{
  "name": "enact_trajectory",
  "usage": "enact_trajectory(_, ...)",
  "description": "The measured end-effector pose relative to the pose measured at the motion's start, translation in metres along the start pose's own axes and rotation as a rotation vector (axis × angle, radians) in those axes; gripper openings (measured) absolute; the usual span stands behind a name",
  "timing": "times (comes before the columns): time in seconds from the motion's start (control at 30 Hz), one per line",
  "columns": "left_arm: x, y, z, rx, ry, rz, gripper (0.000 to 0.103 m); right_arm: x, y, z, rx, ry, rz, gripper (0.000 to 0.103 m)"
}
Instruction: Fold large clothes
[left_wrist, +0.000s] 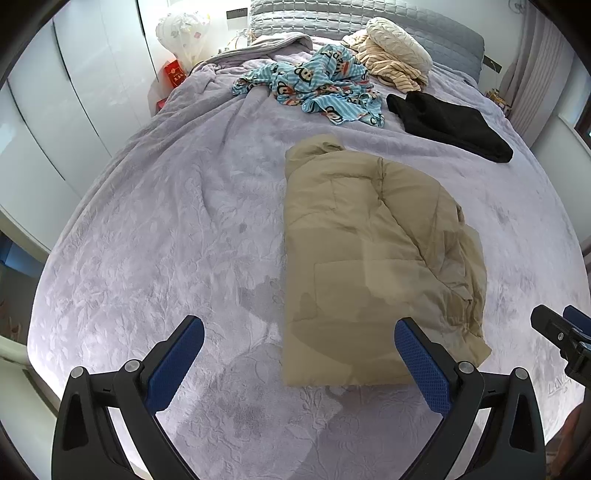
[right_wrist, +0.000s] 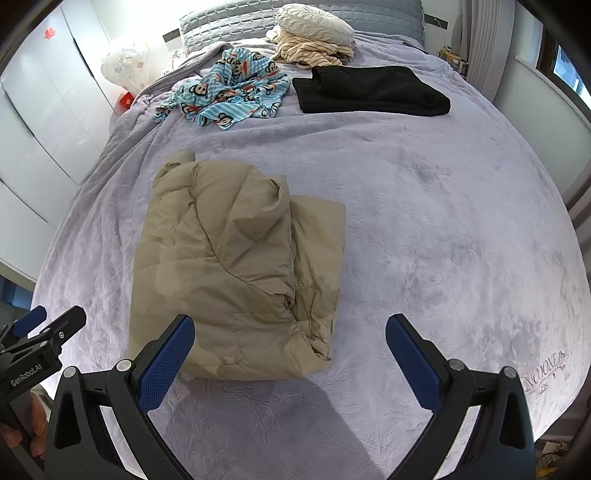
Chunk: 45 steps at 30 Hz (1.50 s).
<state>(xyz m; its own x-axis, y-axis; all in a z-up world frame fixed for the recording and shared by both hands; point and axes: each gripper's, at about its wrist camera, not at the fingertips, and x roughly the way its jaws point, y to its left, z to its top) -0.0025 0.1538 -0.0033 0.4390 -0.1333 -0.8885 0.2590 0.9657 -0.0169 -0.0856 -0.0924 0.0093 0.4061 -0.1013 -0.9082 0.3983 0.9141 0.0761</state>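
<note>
A tan padded jacket (left_wrist: 373, 258) (right_wrist: 236, 266) lies folded into a long bundle on the lilac bed cover (left_wrist: 166, 240) (right_wrist: 443, 240). My left gripper (left_wrist: 299, 350) hovers open over the jacket's near left corner, nothing between its blue pads. My right gripper (right_wrist: 290, 347) stands wide open above the jacket's near right corner, also empty. Each gripper shows in the other's view: the right gripper (left_wrist: 565, 336) at the right edge, the left gripper (right_wrist: 40, 332) at the left edge, with a hand (right_wrist: 33, 428) below it.
Farther up the bed lie a folded black garment (left_wrist: 450, 125) (right_wrist: 373, 90), a crumpled blue cartoon-print garment (left_wrist: 317, 85) (right_wrist: 229, 92), and a beige striped pile under a cream cushion (left_wrist: 399, 40) (right_wrist: 314, 22). White wardrobe doors (left_wrist: 74, 92) stand to the left.
</note>
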Motion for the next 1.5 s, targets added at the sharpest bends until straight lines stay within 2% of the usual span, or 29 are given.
enact_trajectory(1.5, 0.0025, -0.0002, 0.0036, 0.004, 0.004, -0.002, 0.103, 0.0003, 0.0000, 0.0015, 0.000, 0.001, 0.000, 0.103)
